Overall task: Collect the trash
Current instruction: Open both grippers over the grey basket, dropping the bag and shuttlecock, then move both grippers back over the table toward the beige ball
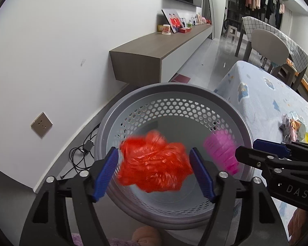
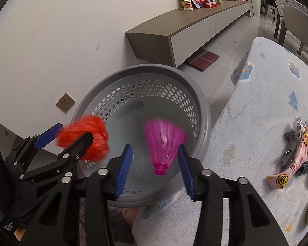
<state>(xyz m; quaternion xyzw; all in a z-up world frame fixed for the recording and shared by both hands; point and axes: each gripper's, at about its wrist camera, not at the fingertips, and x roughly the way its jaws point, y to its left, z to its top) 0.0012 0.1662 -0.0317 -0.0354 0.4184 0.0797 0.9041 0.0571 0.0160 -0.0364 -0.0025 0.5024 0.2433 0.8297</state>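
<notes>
A grey perforated bin [image 1: 133, 96] [image 2: 205, 110] stands on the floor beside the table. My left gripper [image 1: 154, 172] is open above it; a crumpled red plastic bag [image 1: 154, 164] [image 2: 92, 131] is blurred between its fingers, over the bin's mouth. My right gripper [image 2: 154, 168] is open too; a pink plastic piece [image 2: 164, 141] [image 1: 221, 149] is blurred between its fingers, inside the bin's opening. Neither item looks gripped. The right gripper also shows in the left wrist view [image 1: 256, 153].
The table with a light blue patterned cloth [image 2: 267, 82] lies right of the bin, with several wrappers and scraps [image 2: 293, 151] on it. A low wall cabinet [image 1: 154, 47] runs behind. Cables [image 1: 80, 155] and a wall socket [image 1: 41, 124] are at left.
</notes>
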